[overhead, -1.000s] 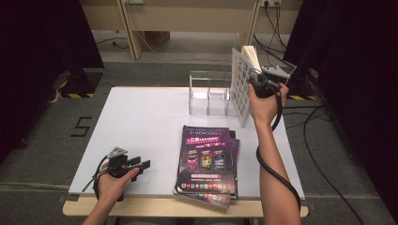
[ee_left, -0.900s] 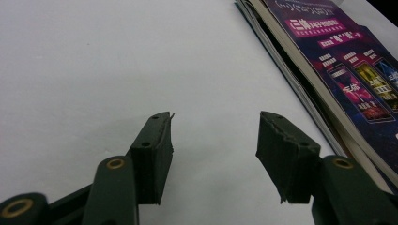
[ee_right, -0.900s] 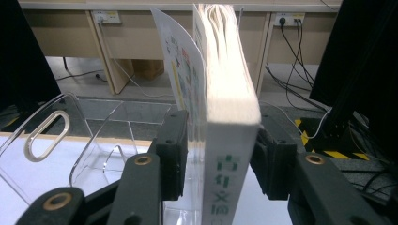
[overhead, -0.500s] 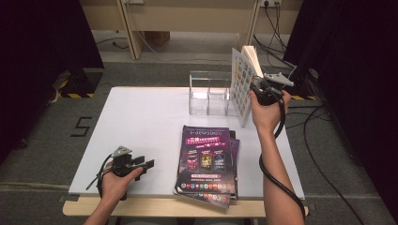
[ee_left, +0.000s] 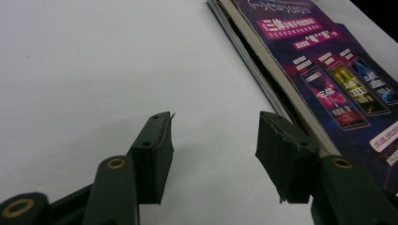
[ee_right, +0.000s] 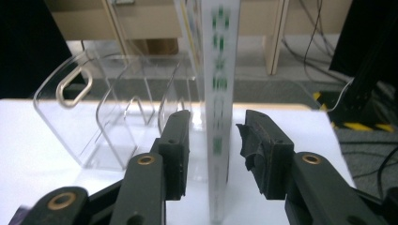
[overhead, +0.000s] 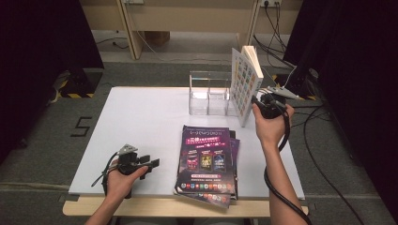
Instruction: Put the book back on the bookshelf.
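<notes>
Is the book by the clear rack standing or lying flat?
Standing. The book rises on its lower edge beside the rack; the right tool's open jaws flank its spine without pressing.

This looks like a lab or recording room set up for tests, not a home. A plain white desk [overhead: 141, 122] stands alone on grey carpet [overhead: 42, 154], ringed by black curtains [overhead: 42, 37], with stand feet marked in yellow-and-black tape [overhead: 75, 95] and loose cables [overhead: 324, 154] trailing across the floor. A black tape mark shaped like a five [overhead: 80, 126] is stuck to the carpet, wall sockets [overhead: 133, 1] sit behind a bare wooden bench [overhead: 187, 14], and a cardboard box [overhead: 157, 36] rests under it.
</notes>
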Tool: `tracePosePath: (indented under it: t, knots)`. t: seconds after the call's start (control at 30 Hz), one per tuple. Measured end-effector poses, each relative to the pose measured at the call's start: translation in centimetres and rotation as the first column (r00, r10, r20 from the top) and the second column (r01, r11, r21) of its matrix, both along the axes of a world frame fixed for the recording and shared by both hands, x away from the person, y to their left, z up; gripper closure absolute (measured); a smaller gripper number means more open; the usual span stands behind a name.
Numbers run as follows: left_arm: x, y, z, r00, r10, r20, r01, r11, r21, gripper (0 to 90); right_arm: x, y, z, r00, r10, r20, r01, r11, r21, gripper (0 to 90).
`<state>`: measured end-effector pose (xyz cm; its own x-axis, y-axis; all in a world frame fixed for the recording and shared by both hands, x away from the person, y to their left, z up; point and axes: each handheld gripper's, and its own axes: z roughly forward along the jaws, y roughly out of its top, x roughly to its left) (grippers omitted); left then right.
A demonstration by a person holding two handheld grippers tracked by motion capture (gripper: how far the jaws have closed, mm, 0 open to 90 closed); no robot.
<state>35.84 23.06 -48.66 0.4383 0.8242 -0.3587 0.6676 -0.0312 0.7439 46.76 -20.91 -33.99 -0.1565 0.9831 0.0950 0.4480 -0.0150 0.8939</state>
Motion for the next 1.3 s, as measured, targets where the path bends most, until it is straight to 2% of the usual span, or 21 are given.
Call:
tracePosePath:
  t: [0.2,0.27,0.5,0.6,0.77,0.9,1.07,1.17,1.3]
  knots:
    - [0.5,-1.3,0.4,0.9994,-0.033,-0.001,0.033,0.9994,0.001,46.1,-1.3,-0.2,-1.5,0.9980,0.026,-0.058,-0.026,0.9996,0.014,62.6]
    - [0.7,-1.8,0.6,0.9992,-0.041,-0.002,0.041,0.9991,-0.010,46.4,-1.7,-0.2,-2.0,0.9961,0.034,-0.081,-0.033,0.9993,0.014,63.0]
    - [2.0,-3.5,0.9,0.9975,-0.069,-0.017,0.069,0.9975,-0.016,48.7,-2.6,0.5,-4.5,0.9803,0.089,-0.177,-0.087,0.9960,0.020,64.1]
    - [2.6,-4.4,1.0,0.9964,-0.082,-0.022,0.081,0.9965,-0.021,50.7,-2.8,0.9,-5.6,0.9683,0.117,-0.220,-0.112,0.9931,0.035,64.6]
    - [3.9,-5.9,0.9,0.9948,-0.094,-0.040,0.093,0.9954,-0.020,54.2,-3.0,1.8,-7.8,0.9429,0.160,-0.292,-0.150,0.9870,0.058,64.9]
    - [4.7,-6.7,0.6,0.9937,-0.096,-0.059,0.095,0.9954,-0.012,56.8,-2.9,2.9,-9.6,0.9164,0.195,-0.350,-0.183,0.9808,0.068,64.9]
    - [5.5,-7.5,0.3,0.9933,-0.077,-0.086,0.074,0.9965,-0.039,59.8,-2.9,4.0,-10.9,0.8906,0.225,-0.395,-0.211,0.9742,0.081,64.8]
    - [5.8,-7.9,0.1,0.9932,-0.071,-0.092,0.068,0.9970,-0.036,61.4,-2.9,4.4,-11.2,0.8834,0.231,-0.408,-0.218,0.9727,0.080,64.6]
    - [5.8,-8.3,0.0,0.9920,-0.079,-0.099,0.075,0.9963,-0.041,62.3,-2.9,4.6,-11.4,0.8781,0.236,-0.416,-0.226,0.9712,0.075,64.2]
